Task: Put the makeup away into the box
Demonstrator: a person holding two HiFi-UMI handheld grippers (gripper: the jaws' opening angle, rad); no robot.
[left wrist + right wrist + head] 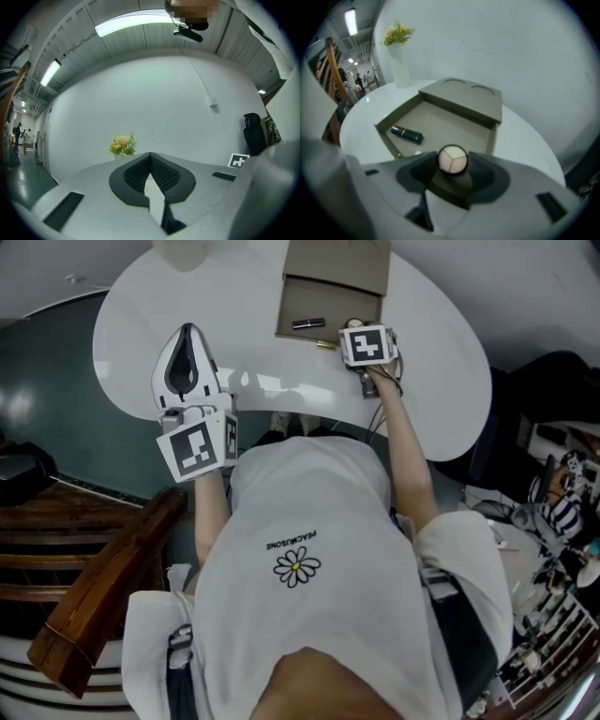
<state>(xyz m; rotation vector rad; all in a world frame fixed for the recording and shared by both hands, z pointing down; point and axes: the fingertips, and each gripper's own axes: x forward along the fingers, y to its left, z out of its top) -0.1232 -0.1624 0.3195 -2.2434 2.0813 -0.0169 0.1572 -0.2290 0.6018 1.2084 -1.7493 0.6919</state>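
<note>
Right claw (452, 163) gripping round three-shade compact (452, 158) | left claw (151, 158) closed, empty

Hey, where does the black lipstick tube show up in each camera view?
Head view: the lipstick is at top centre, lying in the open box.
Left gripper view: not in it.
Right gripper view: the lipstick is left of centre, on the floor of the box.
Shared landmark: the tan box, seen in the head and right gripper views.
</note>
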